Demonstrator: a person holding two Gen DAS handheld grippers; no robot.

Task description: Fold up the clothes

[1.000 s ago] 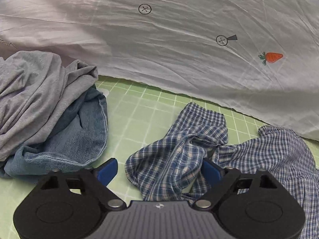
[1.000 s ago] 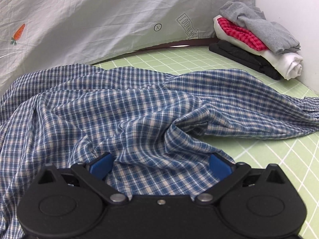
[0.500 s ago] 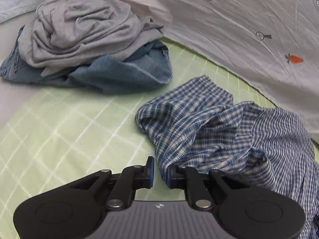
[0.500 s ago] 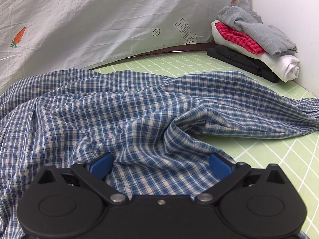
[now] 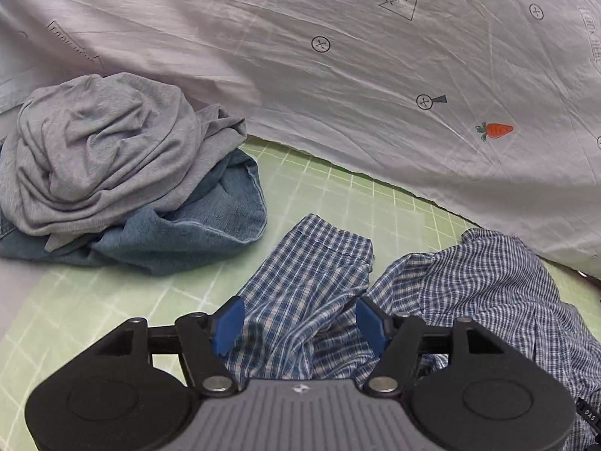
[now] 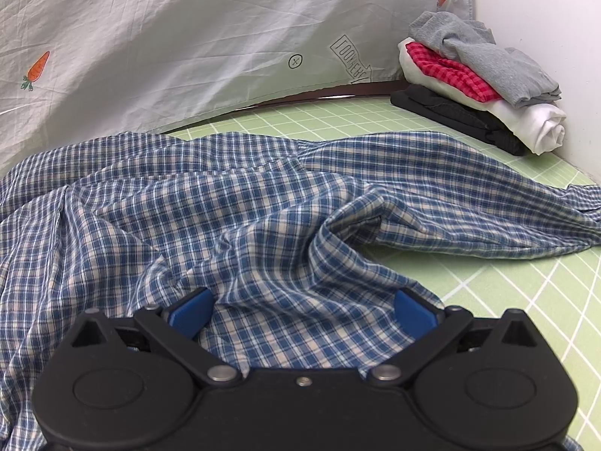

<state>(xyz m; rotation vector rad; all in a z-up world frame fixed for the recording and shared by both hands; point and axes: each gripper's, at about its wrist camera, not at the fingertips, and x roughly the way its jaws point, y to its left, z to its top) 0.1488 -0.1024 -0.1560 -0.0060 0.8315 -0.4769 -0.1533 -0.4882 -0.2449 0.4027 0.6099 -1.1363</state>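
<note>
A blue-and-white checked shirt (image 5: 488, 293) lies crumpled on the green grid mat (image 5: 319, 188). In the left wrist view its sleeve (image 5: 311, 263) runs between the blue pads of my left gripper (image 5: 300, 325), which is open around the cloth. In the right wrist view the shirt (image 6: 263, 206) spreads across the mat (image 6: 507, 285). My right gripper (image 6: 302, 310) is open just above a wrinkled part of the shirt, holding nothing.
A loose pile of a grey garment (image 5: 101, 158) on blue denim (image 5: 210, 225) lies left of the sleeve. A white printed sheet (image 5: 375, 75) hangs behind the mat. A stack of folded clothes (image 6: 480, 82) sits at the far right corner by the wall.
My left gripper was shut on the shirt sleeve half a second ago; its jaws have opened and it has moved in over the sleeve. The right gripper has barely moved.
</note>
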